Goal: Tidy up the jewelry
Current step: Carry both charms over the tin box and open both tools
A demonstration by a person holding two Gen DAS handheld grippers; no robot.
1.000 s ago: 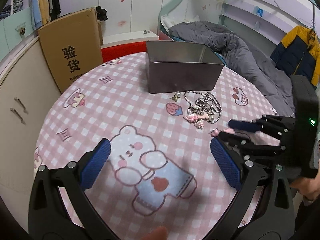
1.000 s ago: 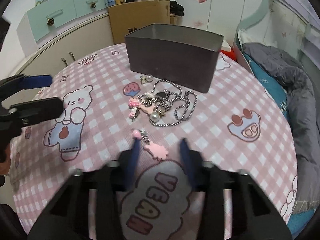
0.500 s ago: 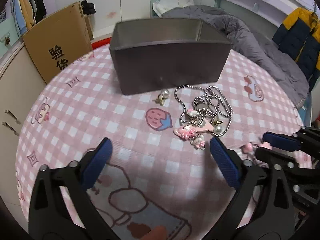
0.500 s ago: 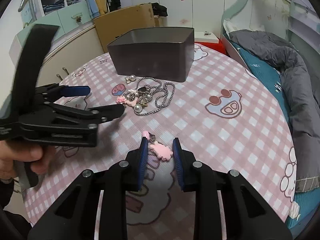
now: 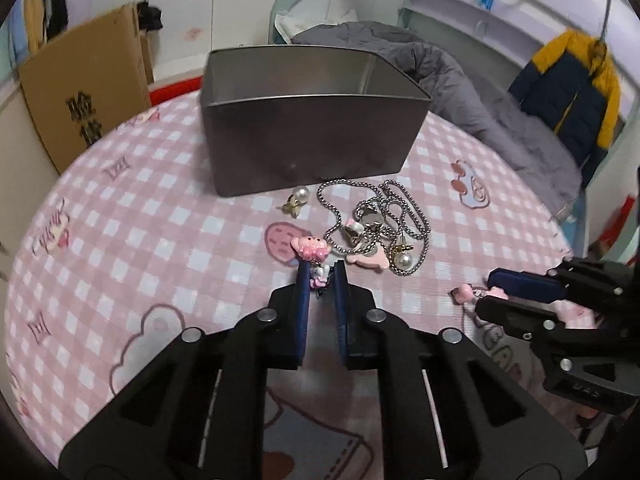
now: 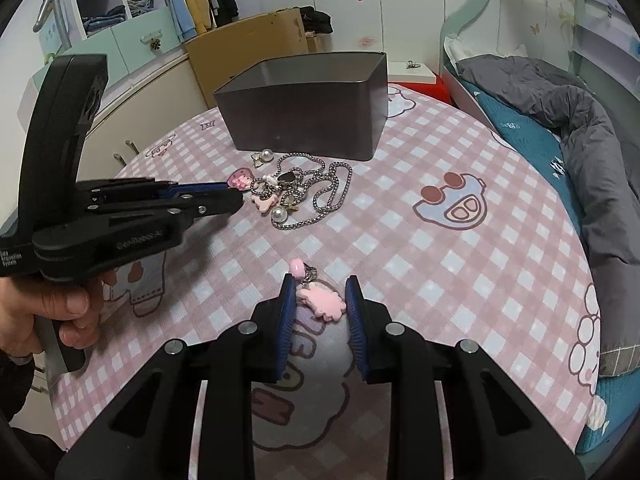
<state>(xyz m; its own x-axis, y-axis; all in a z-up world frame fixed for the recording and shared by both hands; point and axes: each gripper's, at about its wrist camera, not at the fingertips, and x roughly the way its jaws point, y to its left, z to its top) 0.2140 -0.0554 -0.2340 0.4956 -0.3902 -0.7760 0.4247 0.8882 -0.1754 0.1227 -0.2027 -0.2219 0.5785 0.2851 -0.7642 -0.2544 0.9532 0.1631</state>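
Observation:
A dark metal tin [image 5: 312, 148] stands open at the back of the round pink-checked table [image 5: 140, 264]. In front of it lies a tangle of silver chain [image 5: 384, 220] with pearls and pink charms. My left gripper [image 5: 320, 276] is at the pile's near edge, its jaws closing tight on a small white-and-pink charm [image 5: 310, 249]; the pads press on it. It also shows in the right wrist view, where the left gripper [image 6: 236, 200] touches the chain pile [image 6: 316, 192]. My right gripper [image 6: 320, 300] is shut on a flat pink keychain charm [image 6: 324, 300] low over the cloth.
A pearl earring [image 5: 298, 196] lies loose by the tin's front wall. A cardboard box [image 5: 84, 92] stands behind the table at left. A bed with a grey duvet [image 6: 580, 120] borders the right side. A hand [image 6: 60, 312] holds the left gripper.
My left gripper went forward and down to the jewelry pile and went from wide open to shut on the small charm. The right gripper stays on its pink charm.

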